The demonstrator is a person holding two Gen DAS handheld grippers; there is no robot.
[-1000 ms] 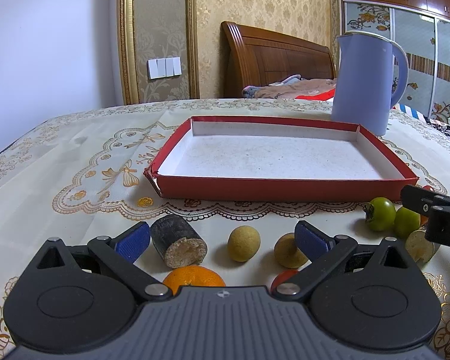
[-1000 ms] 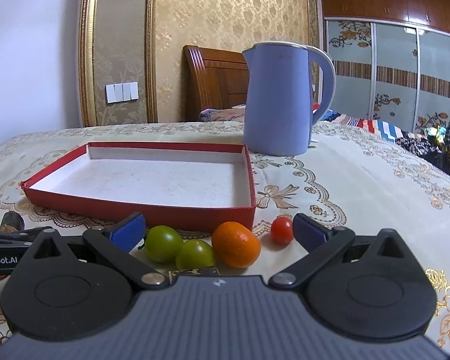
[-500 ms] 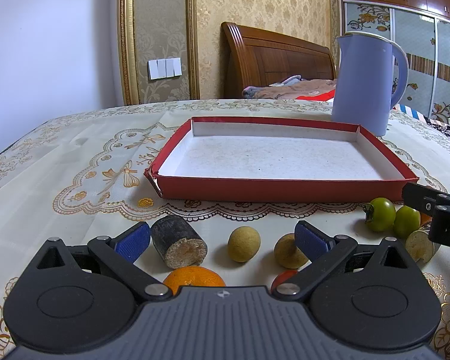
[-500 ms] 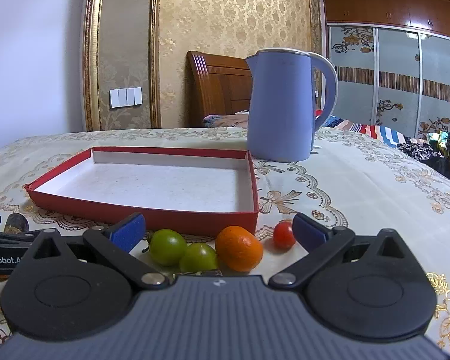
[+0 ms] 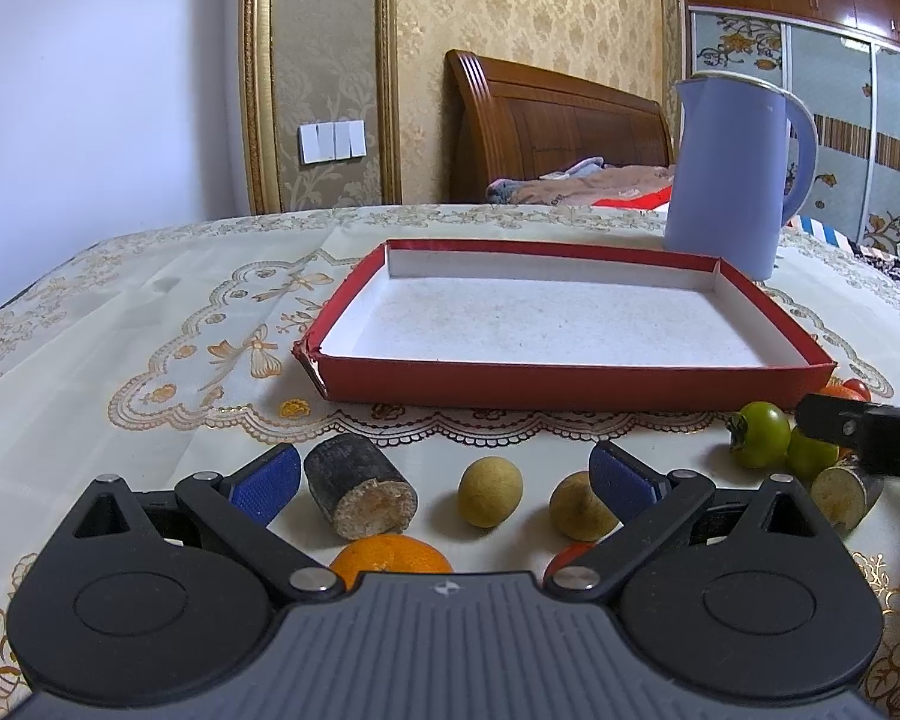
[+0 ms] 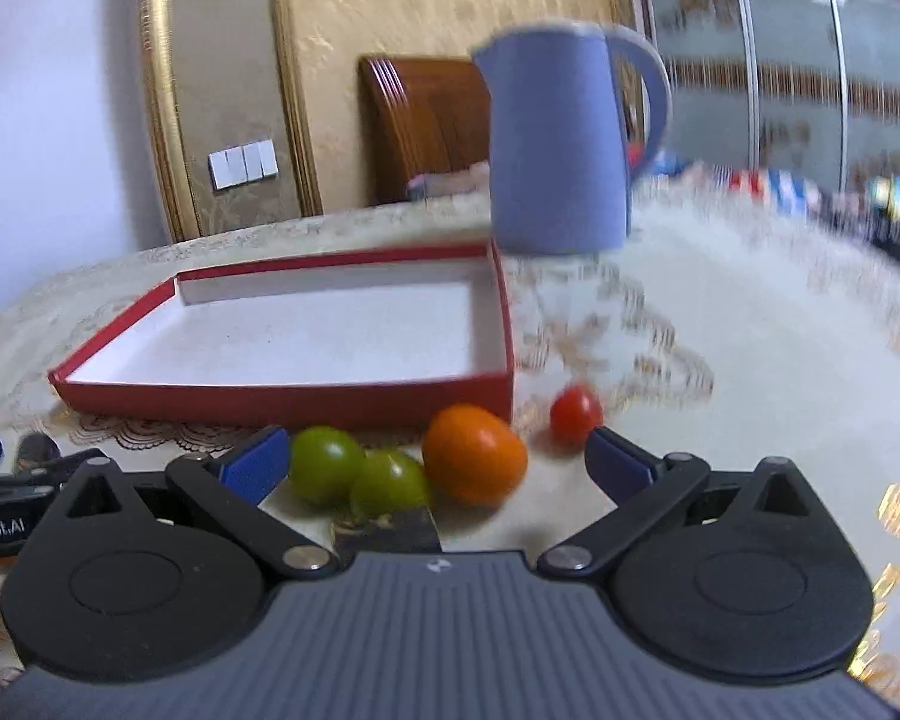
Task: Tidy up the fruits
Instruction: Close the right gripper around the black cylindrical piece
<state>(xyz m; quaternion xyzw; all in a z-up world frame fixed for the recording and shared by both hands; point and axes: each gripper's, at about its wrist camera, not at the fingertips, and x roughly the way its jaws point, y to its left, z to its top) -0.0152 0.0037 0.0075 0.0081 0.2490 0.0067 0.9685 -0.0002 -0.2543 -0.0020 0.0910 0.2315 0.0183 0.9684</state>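
Observation:
A shallow red tray [image 5: 570,381] with a white floor sits mid-table, nothing in it; it also shows in the right wrist view [image 6: 282,399]. My left gripper [image 5: 444,477] is open over a dark cut cane piece [image 5: 360,495], two brown longans [image 5: 489,492] [image 5: 579,507] and an orange [image 5: 390,558]. My right gripper [image 6: 435,462] is open, just behind two green tomatoes [image 6: 324,465] [image 6: 387,480] and an orange [image 6: 474,453]. A red cherry tomato [image 6: 576,414] lies by its right finger.
A tall blue kettle [image 5: 735,171] stands behind the tray's right corner. The right gripper's tip [image 5: 864,432] reaches in at the right of the left wrist view, above another cut cane piece [image 5: 843,492]. A patterned cloth [image 5: 150,312] covers the table.
My right gripper has risen and tilted, and its view is blurred by motion. The left gripper has stayed still. No fruit has moved.

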